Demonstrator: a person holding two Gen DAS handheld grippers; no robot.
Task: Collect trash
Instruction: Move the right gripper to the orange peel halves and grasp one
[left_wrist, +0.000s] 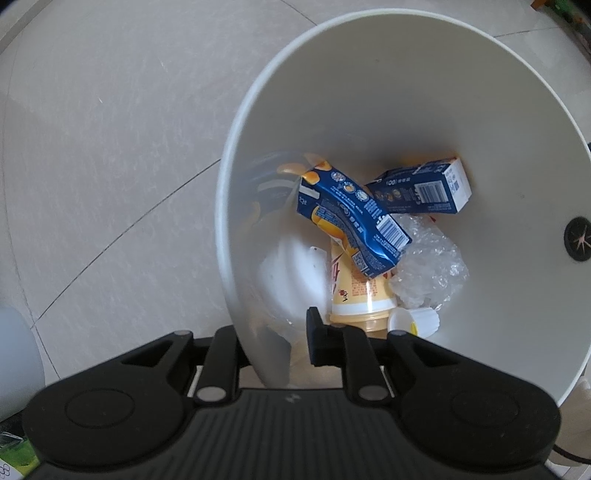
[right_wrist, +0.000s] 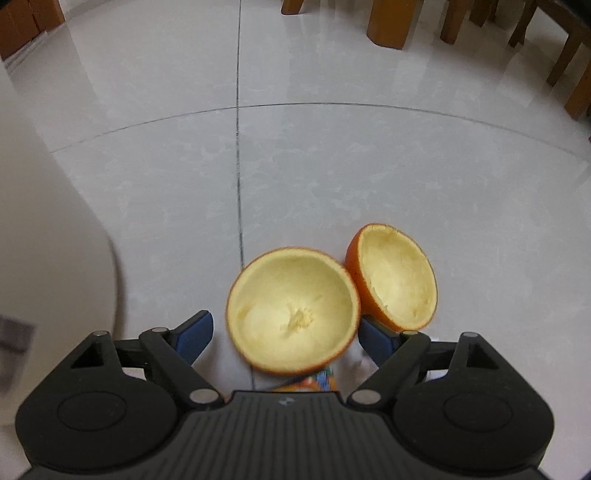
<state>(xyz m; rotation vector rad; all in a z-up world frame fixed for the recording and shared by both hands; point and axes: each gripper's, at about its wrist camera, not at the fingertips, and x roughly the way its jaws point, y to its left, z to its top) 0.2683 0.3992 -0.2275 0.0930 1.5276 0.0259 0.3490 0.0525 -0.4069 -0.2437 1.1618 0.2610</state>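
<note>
Two hollow orange peel halves (right_wrist: 293, 314) lie on the pale tiled floor (right_wrist: 332, 166) between my spread right tongs (right_wrist: 286, 332). My left tongs (left_wrist: 273, 339) clamp the round white plastic bin's (left_wrist: 236, 184) near rim; blue cartons (left_wrist: 351, 218) lie inside.

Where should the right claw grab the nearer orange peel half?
Pinch the thin rim of the nearer peel half, one finger inside the cup, one outside, coming from above: it lies cup-up, seemingly wider than the open right claw.

Home: tiled floor (right_wrist: 332, 166), chair legs (right_wrist: 388, 26)
</note>
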